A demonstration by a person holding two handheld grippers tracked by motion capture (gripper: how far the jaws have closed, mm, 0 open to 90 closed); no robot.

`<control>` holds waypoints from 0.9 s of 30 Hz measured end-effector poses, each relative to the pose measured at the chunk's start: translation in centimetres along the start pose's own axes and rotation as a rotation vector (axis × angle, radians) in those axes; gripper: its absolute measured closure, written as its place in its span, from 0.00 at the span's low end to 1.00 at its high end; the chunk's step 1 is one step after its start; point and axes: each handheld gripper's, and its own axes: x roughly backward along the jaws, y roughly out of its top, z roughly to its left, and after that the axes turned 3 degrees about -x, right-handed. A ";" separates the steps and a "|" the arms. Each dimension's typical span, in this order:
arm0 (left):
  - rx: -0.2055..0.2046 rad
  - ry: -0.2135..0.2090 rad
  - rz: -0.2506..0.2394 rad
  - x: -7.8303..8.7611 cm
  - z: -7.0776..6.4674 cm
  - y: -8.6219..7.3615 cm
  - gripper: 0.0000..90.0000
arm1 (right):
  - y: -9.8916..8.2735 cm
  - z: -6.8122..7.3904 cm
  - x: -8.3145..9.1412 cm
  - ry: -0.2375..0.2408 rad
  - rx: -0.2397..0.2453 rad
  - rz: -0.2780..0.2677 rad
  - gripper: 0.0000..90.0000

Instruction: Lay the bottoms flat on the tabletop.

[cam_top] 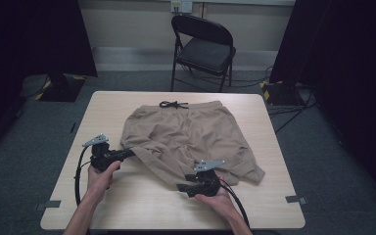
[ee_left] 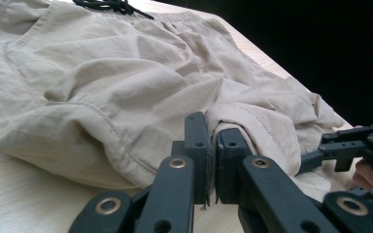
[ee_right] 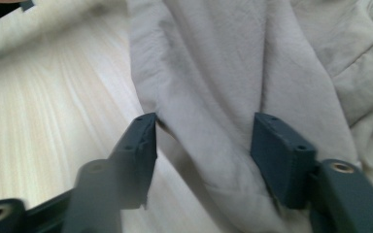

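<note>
Left tool (ee_left: 212,145) is pinched tight on the shorts' (cam_top: 186,134) hem; right tool (ee_right: 204,145) sits half open straddling a fold on the desk (cam_top: 127,205).

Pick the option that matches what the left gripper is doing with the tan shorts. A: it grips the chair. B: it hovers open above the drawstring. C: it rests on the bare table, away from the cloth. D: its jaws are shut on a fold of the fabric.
D: in the left gripper view the left gripper has its jaws closed together, pinching a fold of the tan shorts.
</note>
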 end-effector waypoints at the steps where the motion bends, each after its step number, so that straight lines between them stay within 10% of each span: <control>1: -0.003 0.004 -0.001 0.2 0.1 0.0 0.96 | 0.2 -0.1 -0.1 -0.005 0.002 0.009 0.86; 8: 0.009 0.021 0.000 0.8 0.8 -0.1 0.96 | 3.1 -2.7 2.4 0.070 -0.114 -0.169 0.97; 13: -0.020 0.005 0.081 -0.9 0.2 -1.0 0.96 | 4.9 -6.2 2.8 -0.008 -0.179 -0.179 0.97; 17: -0.004 0.008 0.112 -1.9 0.5 -1.6 0.96 | 3.5 -8.6 0.9 -0.156 -0.231 -0.081 0.76; 22: 0.008 0.020 0.117 -1.8 0.8 -1.8 0.96 | 2.7 -8.4 1.8 -0.192 -0.243 -0.128 0.60; 27: 0.017 0.017 0.103 -1.6 0.9 -1.7 0.96 | 3.1 -6.6 4.7 -0.183 -0.197 -0.218 0.66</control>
